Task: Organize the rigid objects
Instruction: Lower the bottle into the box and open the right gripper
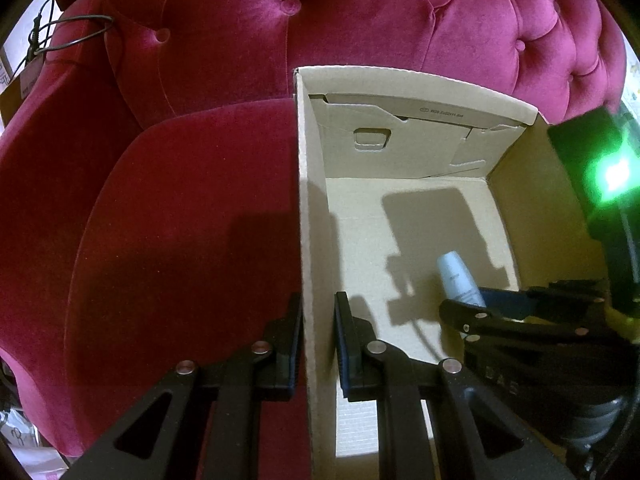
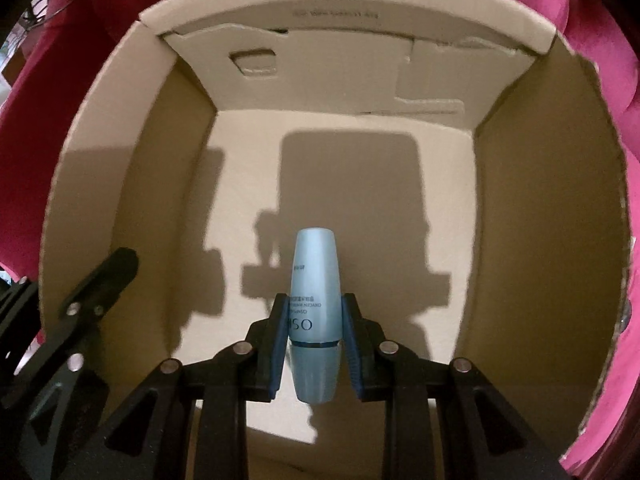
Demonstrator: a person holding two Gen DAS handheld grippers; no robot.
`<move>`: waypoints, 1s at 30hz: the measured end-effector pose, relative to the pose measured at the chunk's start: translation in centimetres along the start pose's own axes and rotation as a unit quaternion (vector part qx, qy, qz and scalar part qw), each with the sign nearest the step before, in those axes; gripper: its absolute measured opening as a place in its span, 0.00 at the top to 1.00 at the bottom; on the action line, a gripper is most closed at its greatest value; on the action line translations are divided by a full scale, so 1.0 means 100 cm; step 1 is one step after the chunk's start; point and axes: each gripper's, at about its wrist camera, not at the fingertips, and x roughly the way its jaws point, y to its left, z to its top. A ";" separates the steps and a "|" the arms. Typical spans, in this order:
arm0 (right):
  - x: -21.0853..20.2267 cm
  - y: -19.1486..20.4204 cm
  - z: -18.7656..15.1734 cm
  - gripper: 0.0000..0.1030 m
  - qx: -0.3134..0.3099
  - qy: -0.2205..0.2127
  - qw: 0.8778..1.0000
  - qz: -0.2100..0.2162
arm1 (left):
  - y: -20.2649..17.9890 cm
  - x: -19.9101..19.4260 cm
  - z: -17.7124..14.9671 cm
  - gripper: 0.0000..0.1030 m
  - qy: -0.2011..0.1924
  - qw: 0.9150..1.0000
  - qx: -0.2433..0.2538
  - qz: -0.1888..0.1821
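An open cardboard box (image 1: 420, 96) (image 2: 540, 208) sits on a crimson velvet sofa. My left gripper (image 1: 318, 300) is shut on the box's left wall (image 1: 314, 220), one finger outside and one inside. In the right wrist view my right gripper (image 2: 314, 300) is shut on a pale blue cosmetic bottle (image 2: 315, 292), held lengthwise between the blue pads, inside the box above its floor (image 2: 340, 152). The left wrist view shows that bottle (image 1: 456, 276) sticking out of the right gripper's black fingers (image 1: 464, 312) at the lower right. A finger of the left gripper (image 2: 96, 284) shows at the left wall.
The tufted sofa back (image 1: 320, 20) rises behind the box and the seat cushion (image 1: 180, 220) lies to its left. A black cable (image 1: 76, 32) hangs over the armrest at top left. A green light (image 1: 612, 172) glows on the right device. The box floor holds only shadows.
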 end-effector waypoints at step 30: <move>-0.049 -0.004 -0.016 0.60 -0.003 -0.048 0.999 -0.008 | -0.001 0.000 0.000 0.85 0.000 1.000 0.000 0.002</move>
